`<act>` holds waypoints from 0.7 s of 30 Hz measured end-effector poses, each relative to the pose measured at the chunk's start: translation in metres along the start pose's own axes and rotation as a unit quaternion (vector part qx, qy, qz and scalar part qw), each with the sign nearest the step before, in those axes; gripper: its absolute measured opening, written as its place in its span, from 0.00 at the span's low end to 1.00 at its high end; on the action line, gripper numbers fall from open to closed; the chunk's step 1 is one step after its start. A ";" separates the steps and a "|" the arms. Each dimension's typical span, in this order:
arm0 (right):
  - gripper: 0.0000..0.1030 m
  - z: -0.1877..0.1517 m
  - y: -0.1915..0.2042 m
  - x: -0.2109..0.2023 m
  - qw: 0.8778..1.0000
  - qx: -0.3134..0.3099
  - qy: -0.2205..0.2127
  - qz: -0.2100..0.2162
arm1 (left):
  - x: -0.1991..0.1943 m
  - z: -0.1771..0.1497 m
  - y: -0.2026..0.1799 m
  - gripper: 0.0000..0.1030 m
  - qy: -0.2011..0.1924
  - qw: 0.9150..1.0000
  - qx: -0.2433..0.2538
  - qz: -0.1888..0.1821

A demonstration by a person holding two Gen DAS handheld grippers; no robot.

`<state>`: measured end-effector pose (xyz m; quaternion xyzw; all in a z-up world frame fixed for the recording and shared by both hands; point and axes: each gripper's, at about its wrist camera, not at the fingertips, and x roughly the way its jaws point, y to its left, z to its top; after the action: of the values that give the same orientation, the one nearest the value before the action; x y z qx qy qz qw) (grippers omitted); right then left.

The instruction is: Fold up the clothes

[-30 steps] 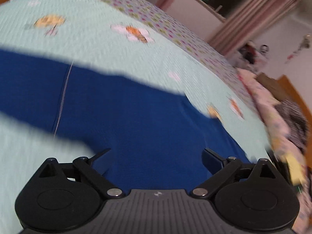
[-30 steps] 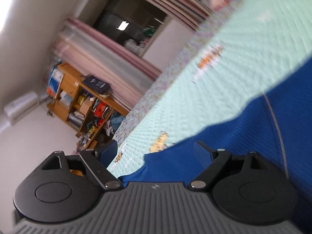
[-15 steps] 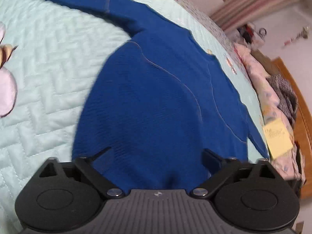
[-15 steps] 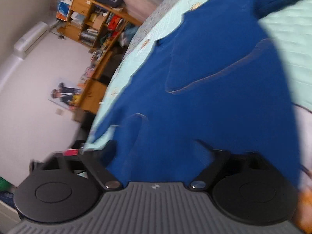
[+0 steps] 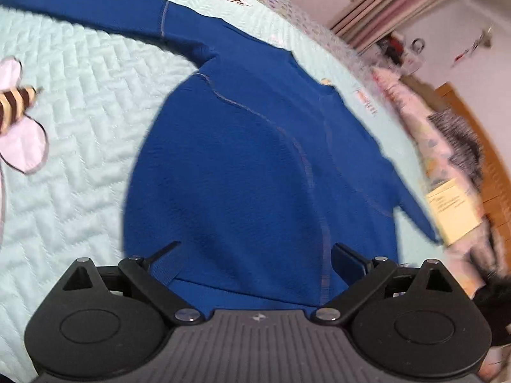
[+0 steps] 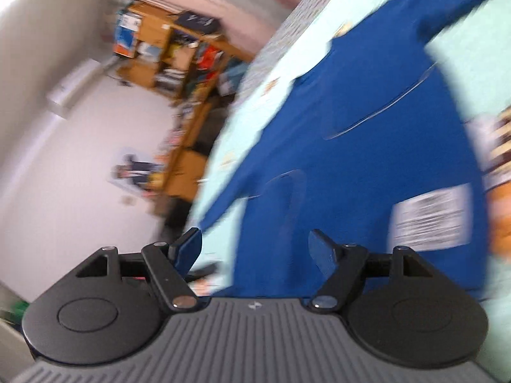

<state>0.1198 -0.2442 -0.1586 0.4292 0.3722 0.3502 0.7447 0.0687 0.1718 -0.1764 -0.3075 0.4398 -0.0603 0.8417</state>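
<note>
A blue long-sleeved shirt (image 5: pixel 255 166) lies spread flat on a mint quilted bedspread (image 5: pixel 83 121), sleeves out to both sides. My left gripper (image 5: pixel 255 255) is open, its fingers wide apart over the shirt's near hem. In the right wrist view the same shirt (image 6: pixel 367 146) shows with a white care label (image 6: pixel 431 217) near the hem. My right gripper (image 6: pixel 255 249) is open over the hem's other corner, holding nothing. The right view is blurred.
A bee patch (image 5: pixel 19 121) is sewn on the bedspread at left. Floral bedding and a yellow note (image 5: pixel 453 210) lie at the bed's right side by a wooden headboard (image 5: pixel 485 146). A wooden bookshelf (image 6: pixel 179 48) stands beyond the bed.
Both grippers have pulled back from the shirt's upper part to its hem, so the whole shirt now shows. Both stay open.
</note>
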 end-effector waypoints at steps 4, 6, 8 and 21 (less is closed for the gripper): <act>0.73 0.005 -0.006 0.062 0.996 0.047 0.037 0.073 | 0.001 0.000 0.010 0.93 0.011 1.000 0.010 0.004; 0.73 0.001 -0.020 0.093 0.993 0.063 0.074 0.062 | 0.003 0.002 0.011 0.93 0.020 1.000 0.020 0.000; 0.17 -0.008 -0.040 0.109 0.993 0.050 0.104 -0.023 | 0.004 0.005 0.011 0.93 0.030 0.999 0.030 0.000; 0.37 -0.001 -0.023 0.085 0.992 -0.018 0.086 -0.090 | 0.005 -0.005 -0.003 0.94 0.037 0.996 0.068 0.038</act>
<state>0.1640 -0.1810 -0.2013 0.3489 0.4658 0.3238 0.7460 0.0681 0.1651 -0.1801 -0.2301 0.4770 -0.0700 0.8453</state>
